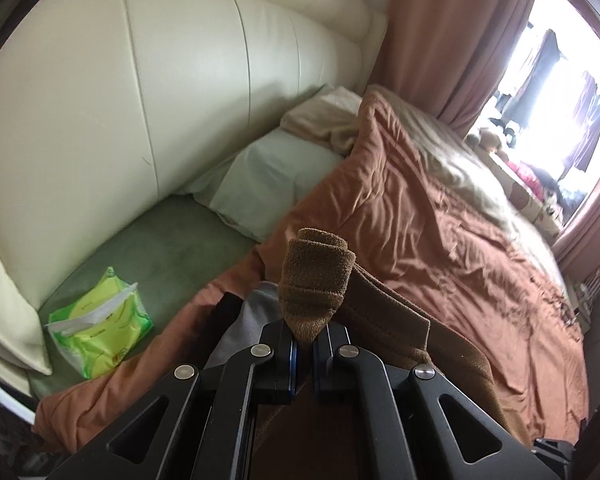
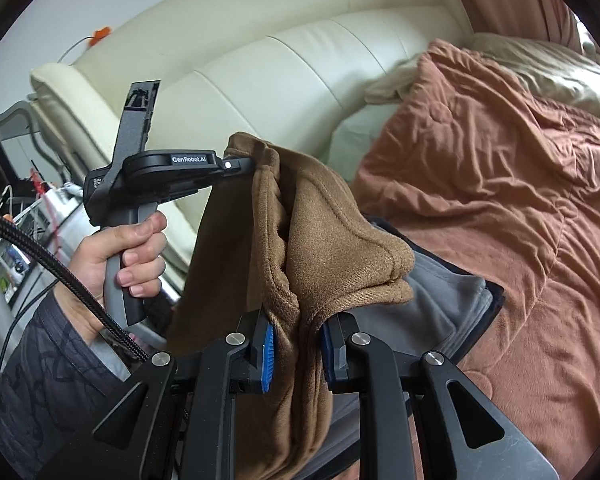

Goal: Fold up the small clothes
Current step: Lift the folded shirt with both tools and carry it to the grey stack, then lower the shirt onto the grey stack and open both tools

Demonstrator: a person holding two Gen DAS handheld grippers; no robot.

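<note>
Both tools are locked onto the same piece here: the left hand-held gripper (image 1: 305, 346) has its blue-edged jaws pinched together on a rolled-over edge of the brown fleece garment (image 1: 320, 280), which pokes up just ahead of its fingertips. Over in the right wrist view, the right hand-held gripper (image 2: 296, 344) is clamped on a thick bunch of that same brown fleece garment (image 2: 300, 240), the fabric squeezed between its blue pads and draping down below the jaws. The garment hangs lifted in the air, stretched from the right hand-held gripper up and to its left, where the left hand-held gripper (image 2: 246, 166) bites the top hem, a person's hand (image 2: 116, 256) wrapped around its grey handle. Beyond and beneath the fleece lies a grey cloth (image 2: 444, 300) on the bed, spread over the rust-orange quilt (image 2: 500, 160). Ahead of the left tool, off to its left, a green wipes pack (image 1: 100, 324) rests on the green sheet (image 1: 172, 248) below the cream headboard (image 1: 140, 80).
</note>
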